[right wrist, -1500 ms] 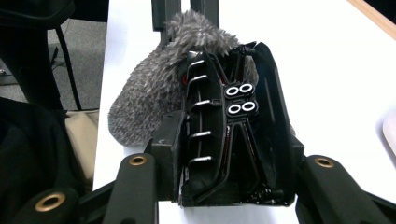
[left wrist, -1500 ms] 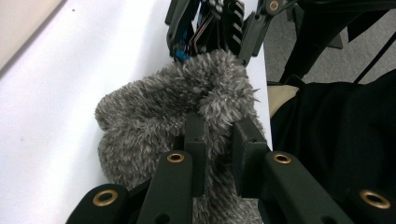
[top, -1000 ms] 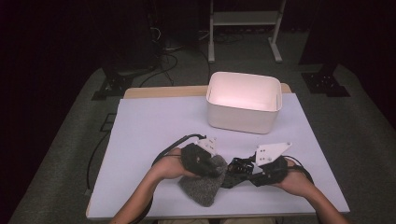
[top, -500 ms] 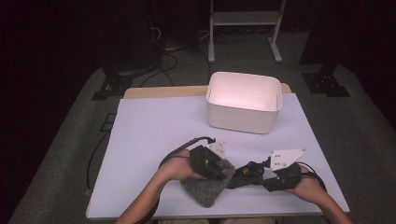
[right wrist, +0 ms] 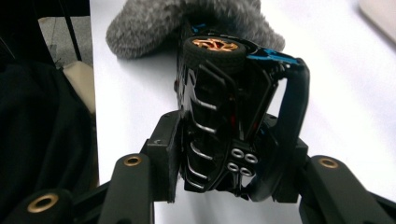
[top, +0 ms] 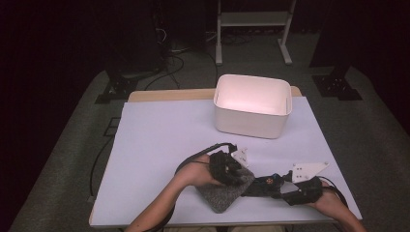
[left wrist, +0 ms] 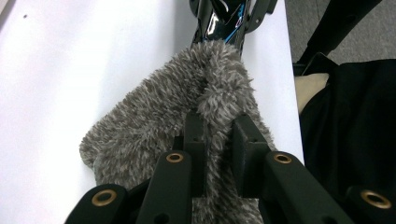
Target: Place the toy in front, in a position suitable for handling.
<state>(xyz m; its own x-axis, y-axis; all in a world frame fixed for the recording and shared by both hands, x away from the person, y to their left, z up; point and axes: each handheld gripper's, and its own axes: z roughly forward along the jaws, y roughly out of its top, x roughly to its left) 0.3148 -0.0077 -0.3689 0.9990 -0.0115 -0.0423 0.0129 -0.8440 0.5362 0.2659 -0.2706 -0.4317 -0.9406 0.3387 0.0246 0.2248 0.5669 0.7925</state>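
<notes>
Fingers (left wrist: 194,140) of my left gripper (left wrist: 217,154) pinched a fold of the grey fuzzy pouch (left wrist: 187,121), which lay on the white table (top: 159,135) near its front edge. My right gripper (right wrist: 233,163) clamped the black toy car (right wrist: 229,116) by its sides, nose against the pouch's mouth, well short of the white bin (top: 252,108).

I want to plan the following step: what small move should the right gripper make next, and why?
Probably push the toy car a little further into the fuzzy grey pouch. The right gripper holds the car with its nose at the pouch, and the left gripper pinches the pouch's edge.
</notes>
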